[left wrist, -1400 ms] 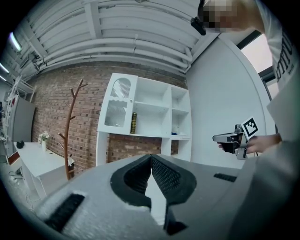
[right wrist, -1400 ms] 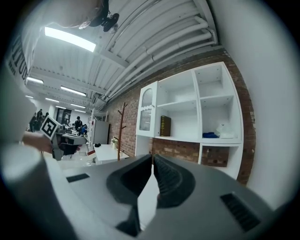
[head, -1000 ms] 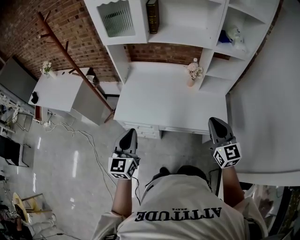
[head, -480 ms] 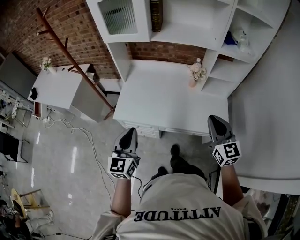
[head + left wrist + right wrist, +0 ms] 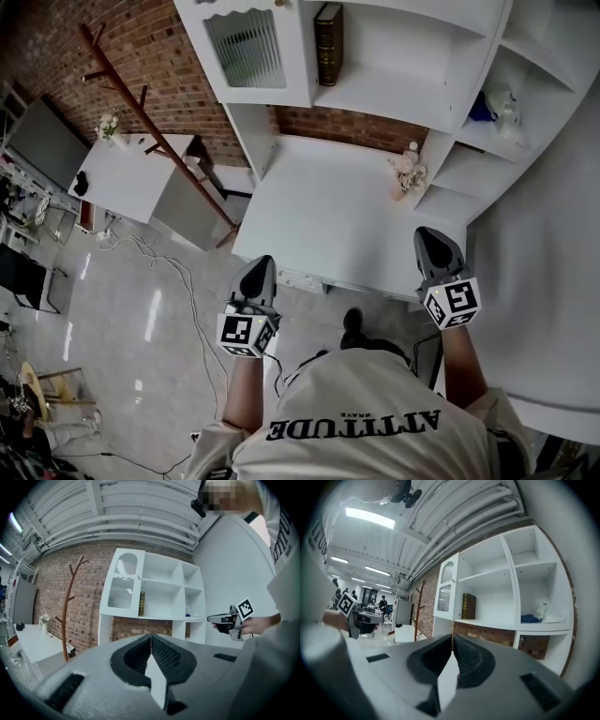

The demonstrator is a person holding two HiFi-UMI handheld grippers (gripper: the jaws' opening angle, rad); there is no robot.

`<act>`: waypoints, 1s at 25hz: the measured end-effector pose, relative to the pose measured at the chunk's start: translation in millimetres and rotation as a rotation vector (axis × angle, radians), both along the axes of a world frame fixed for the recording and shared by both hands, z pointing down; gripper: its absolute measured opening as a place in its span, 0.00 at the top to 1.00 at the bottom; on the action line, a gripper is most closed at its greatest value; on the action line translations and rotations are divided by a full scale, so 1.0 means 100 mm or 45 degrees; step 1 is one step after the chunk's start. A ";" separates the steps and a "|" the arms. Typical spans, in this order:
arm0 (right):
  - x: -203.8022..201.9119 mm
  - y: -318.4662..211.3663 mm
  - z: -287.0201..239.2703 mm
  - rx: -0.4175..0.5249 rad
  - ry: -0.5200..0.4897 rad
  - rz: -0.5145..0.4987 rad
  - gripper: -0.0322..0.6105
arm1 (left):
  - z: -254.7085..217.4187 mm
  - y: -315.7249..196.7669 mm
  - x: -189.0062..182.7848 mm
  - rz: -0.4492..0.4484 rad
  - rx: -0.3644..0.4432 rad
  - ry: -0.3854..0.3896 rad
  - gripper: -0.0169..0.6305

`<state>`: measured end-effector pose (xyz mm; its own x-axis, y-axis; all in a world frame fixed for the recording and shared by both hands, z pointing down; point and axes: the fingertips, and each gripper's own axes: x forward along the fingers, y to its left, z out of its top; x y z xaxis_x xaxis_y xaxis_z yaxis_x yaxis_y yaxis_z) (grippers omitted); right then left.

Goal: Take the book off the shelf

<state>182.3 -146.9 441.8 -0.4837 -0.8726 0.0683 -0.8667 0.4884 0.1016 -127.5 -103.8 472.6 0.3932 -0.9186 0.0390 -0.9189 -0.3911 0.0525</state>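
The book is seen upright, long axis vertical, on the far shelf above the surface. Left gripper and right gripper are closed, empty, well short; the left is judged slightly nearer.

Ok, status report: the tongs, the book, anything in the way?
Left tongs shut, empty. Right tongs shut, empty. Book upright on shelf, not yet reached. White desk stands between; flower vase on it.
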 end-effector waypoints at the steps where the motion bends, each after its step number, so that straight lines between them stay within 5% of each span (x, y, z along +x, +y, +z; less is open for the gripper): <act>1: 0.02 -0.09 -0.01 0.004 0.000 -0.006 0.90 | -0.02 -0.07 0.02 -0.006 0.002 0.000 0.93; 25: 0.09 -1.58 -0.07 0.017 0.022 -0.228 0.90 | -0.04 -1.13 0.39 -0.176 -0.008 -0.036 0.93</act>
<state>191.3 -305.3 434.8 -0.6304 -0.7734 0.0671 -0.7640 0.6334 0.1230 -88.8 -216.7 468.8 0.2613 -0.9638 0.0542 -0.9652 -0.2601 0.0276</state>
